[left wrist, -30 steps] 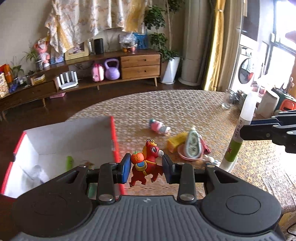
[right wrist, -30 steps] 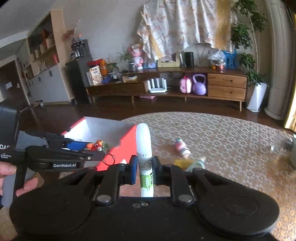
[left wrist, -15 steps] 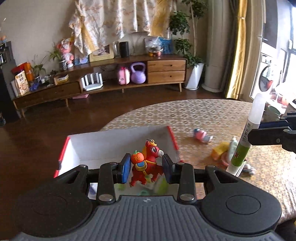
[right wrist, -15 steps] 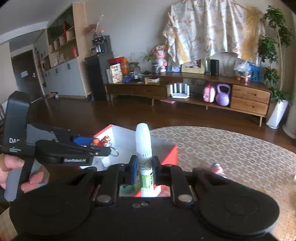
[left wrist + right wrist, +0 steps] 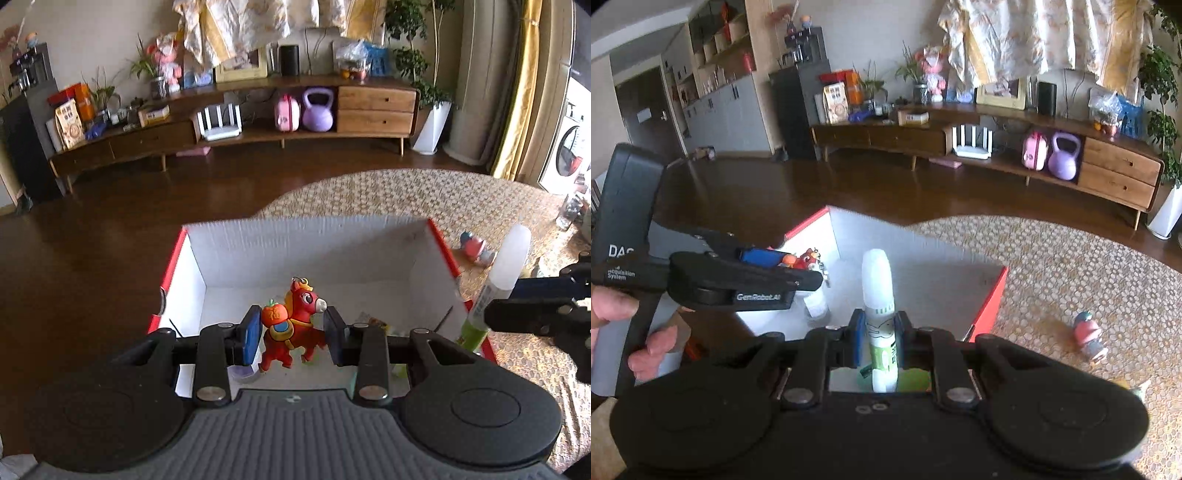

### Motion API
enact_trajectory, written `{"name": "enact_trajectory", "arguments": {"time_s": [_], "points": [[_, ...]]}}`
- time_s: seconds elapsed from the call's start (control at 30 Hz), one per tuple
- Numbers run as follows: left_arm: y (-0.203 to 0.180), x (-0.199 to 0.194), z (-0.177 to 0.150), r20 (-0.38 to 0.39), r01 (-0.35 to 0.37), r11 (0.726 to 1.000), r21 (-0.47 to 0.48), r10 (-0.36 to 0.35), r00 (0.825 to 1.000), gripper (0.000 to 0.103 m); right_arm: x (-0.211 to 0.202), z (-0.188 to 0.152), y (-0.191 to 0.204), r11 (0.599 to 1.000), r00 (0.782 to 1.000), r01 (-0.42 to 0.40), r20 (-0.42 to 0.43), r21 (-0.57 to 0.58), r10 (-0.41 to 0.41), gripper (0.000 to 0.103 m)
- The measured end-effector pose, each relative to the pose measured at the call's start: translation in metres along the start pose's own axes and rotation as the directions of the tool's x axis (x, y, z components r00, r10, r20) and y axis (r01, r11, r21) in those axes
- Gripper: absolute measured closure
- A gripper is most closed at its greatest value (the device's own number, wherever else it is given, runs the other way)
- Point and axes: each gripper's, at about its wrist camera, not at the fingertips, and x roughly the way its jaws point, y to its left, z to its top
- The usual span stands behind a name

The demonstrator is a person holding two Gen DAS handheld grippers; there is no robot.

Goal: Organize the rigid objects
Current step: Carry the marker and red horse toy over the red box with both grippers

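Holding the left tool (image 5: 290, 334) above the open red box (image 5: 441, 243), with both blue pads closed on the red horse toy (image 5: 295, 325). Gripping the toy at its sides, upright, the head pointing to the right, a small orange fruit on its back and a ring on top of the head. Hanging over the white inside of the box, not touching the floor of it. Showing under the toy a few small things inside the box, too hidden to name. Seen from the right wrist view, the same left tool (image 5: 809, 269) reaching over the near left part of the box (image 5: 991, 299), a hand (image 5: 613, 317) wrapped around its handle.

Moving to the right: holding the right tool (image 5: 879, 341) over the right side of the box, the pads pressed narrow on the glue stick (image 5: 879, 317). Keeping the stick upright, white cap up, green label between the pads, its lower end above the inside of the box near the right wall. Standing on a table (image 5: 1071, 266) with a woven patterned cover. Lying farther right on the table, well apart from the box, a small pink and blue toy (image 5: 1089, 338).
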Motion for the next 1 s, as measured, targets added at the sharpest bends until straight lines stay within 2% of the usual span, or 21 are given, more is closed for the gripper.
{"name": "enact_trajectory", "arguments": {"time_s": [0.2,0.4,0.67,0.83,1.0], "points": [[-0.005,0.034,-0.006,-0.08,-0.014,0.999,0.034,0.016,0.997,0.067,0.029,-0.006,0.004,1.0,0.998,-0.006,-0.067,-0.012,0.006,0.088],[-0.004,0.061,-0.005,-0.147,0.002,1.0,0.026,0.002,0.989,0.067,0.056,-0.006,0.005,1.0,0.993,-0.022,-0.114,0.005,0.022,0.088],[0.003,0.091,-0.005,-0.271,0.007,1.0,0.017,-0.002,0.962,0.067,0.093,0.002,-0.004,0.999,0.987,0.001,-0.164,0.044,0.006,0.088],[0.003,0.101,-0.004,-0.31,0.017,1.0,0.024,-0.009,0.951,0.067,0.107,-0.002,-0.002,0.999,0.98,0.012,-0.197,0.038,-0.004,0.088],[0.0,0.113,-0.001,-0.365,0.024,0.999,0.031,-0.011,0.931,0.067,0.114,-0.008,-0.001,0.999,0.975,0.011,-0.224,0.035,-0.002,0.088]]}}
